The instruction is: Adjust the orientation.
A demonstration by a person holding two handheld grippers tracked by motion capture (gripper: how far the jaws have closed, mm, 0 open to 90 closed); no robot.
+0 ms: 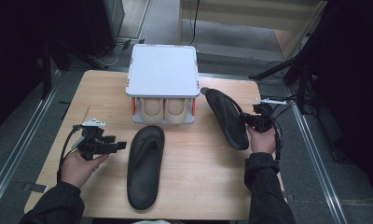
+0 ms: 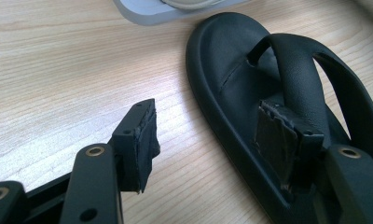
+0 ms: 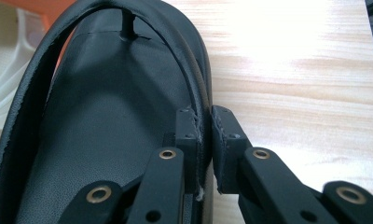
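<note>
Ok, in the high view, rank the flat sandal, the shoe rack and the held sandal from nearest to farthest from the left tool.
1. Flat sandal, just right of the left tool, mid-table.
2. Shoe rack, at the table's far edge, centre.
3. Held sandal, far right, clamped in the right tool.

High view: desk (image 1: pixel 198 186) evenly lit from overhead; surroundings fall to near black at left and right edges, detail lost there. White lid of the rack (image 1: pixel 162 70) slightly overexposed, no texture readable. Shadows under the flat sandal (image 1: pixel 146 165) soft and short. Image soft overall, mild compression blockiness.

Left gripper view: bright glare patch on the wood between the jaws; near jaw parts of the left gripper (image 2: pixel 212 140) a little soft, sandal strap sharp. Far edge blurs.

Right gripper view: strong blown-out glare on the wood at upper right, grain washed out. Held sandal (image 3: pixel 105 116) dark, low contrast; its surface texture possibly stitched leather, hard to confirm. Top left corner out of focus.
</note>
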